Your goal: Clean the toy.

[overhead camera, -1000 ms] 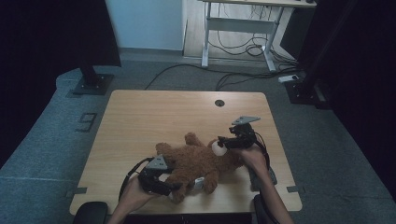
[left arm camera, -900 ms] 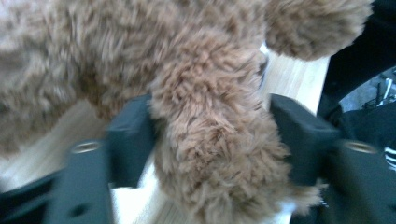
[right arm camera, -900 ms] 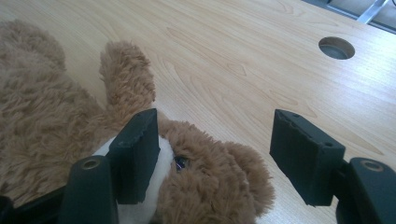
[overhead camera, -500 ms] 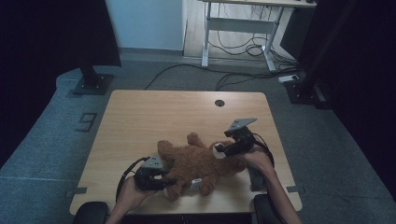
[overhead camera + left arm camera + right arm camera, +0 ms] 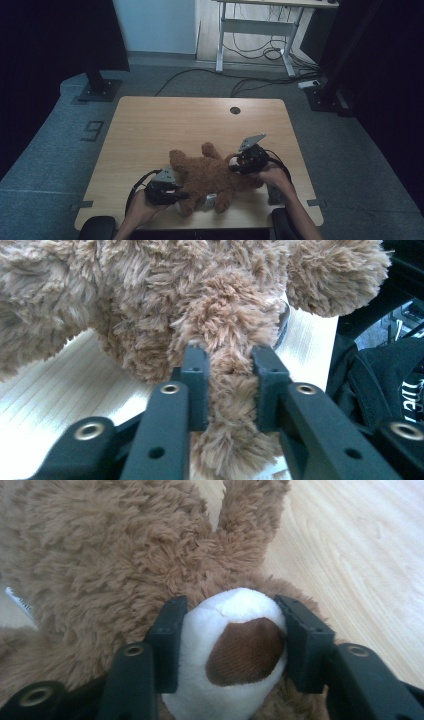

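Note:
A brown plush bear (image 5: 210, 175) lies on the wooden table (image 5: 165, 125), near its front edge. My left gripper (image 5: 181, 194) is at the bear's left side. In the left gripper view its jaws (image 5: 230, 365) have just been closing and now pinch a furry limb (image 5: 227, 400) between the pads. My right gripper (image 5: 235, 166) reaches in from the right. Its jaws (image 5: 232, 615) have also just been closing, and they squeeze the bear's white snout (image 5: 220, 620) with the brown nose (image 5: 245, 652).
A small round cable hole (image 5: 235, 110) sits near the table's far edge. A white tag (image 5: 210, 200) sticks out under the bear. Beyond the table are a black stand base (image 5: 100, 91), cables (image 5: 260, 82) on the grey floor and a desk frame (image 5: 255, 27).
Both pairs of jaws have closed onto the bear, the left on a limb and the right on the snout. The hands have hardly shifted.

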